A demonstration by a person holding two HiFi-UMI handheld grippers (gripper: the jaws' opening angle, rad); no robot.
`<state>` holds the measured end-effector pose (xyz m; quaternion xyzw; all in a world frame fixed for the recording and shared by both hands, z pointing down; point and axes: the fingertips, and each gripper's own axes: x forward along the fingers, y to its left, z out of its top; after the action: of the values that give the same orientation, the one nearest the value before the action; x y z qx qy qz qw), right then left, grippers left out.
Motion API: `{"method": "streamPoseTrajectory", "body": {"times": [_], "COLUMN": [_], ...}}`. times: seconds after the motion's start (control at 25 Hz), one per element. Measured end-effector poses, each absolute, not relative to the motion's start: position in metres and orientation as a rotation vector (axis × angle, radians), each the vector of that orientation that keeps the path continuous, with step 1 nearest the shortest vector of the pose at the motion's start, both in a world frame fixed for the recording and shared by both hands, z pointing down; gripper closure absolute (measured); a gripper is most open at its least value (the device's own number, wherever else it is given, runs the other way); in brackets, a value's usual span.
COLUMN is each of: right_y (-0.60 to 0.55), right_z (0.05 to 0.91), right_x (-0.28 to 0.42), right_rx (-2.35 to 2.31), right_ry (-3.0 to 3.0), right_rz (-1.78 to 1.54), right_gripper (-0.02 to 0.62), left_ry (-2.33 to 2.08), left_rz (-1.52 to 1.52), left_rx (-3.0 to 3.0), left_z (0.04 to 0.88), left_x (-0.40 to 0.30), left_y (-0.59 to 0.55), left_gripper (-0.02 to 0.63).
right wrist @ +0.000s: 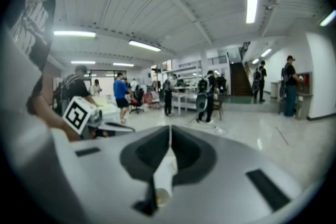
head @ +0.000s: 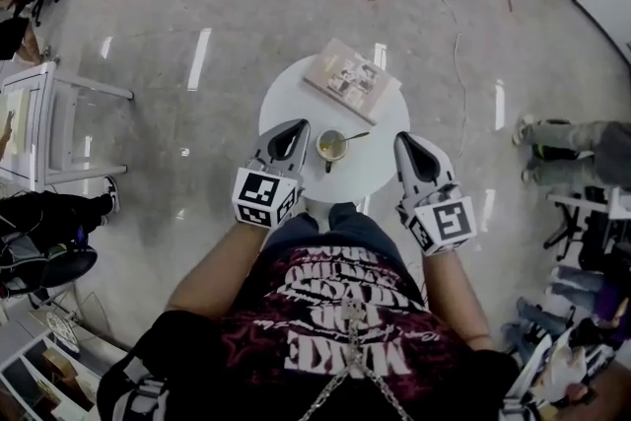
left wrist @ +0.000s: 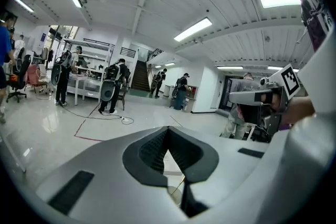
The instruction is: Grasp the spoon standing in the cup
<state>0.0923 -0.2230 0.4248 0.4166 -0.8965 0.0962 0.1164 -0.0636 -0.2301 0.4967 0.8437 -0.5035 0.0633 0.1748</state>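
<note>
Spoon (head: pixel 353 137) is standing ungrasped in the cup (head: pixel 331 147) at the near edge of the table (head: pixel 381 178); left tool (head: pixel 299 125) and right tool (head: pixel 403 139) are flanking it, both closed, empty.

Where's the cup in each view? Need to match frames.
Head view: cup at centre, near the front edge of the round white table.
Left gripper view: cup at bottom centre, small, mostly hidden.
Right gripper view: cup at bottom centre, slightly left.
Shared landmark: the white table under it.
</note>
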Motion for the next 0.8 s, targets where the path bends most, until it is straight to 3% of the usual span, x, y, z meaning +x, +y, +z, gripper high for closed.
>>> {"method": "streamPoseTrajectory", "body": {"times": [0.8], "right_y": [-0.261], "right_z": [0.538], "right_x": [0.099], "right_rx": [0.949], "right_ry": [-2.503], "right_rz": [0.486], "right_gripper": [0.560], "left_ry": [-1.471], "left_rz": [0.349], "left_rx": [2.229], "left_z": [0.587], "left_x": [-0.047], "left_y": [-0.250], "left_gripper": [0.581]}}
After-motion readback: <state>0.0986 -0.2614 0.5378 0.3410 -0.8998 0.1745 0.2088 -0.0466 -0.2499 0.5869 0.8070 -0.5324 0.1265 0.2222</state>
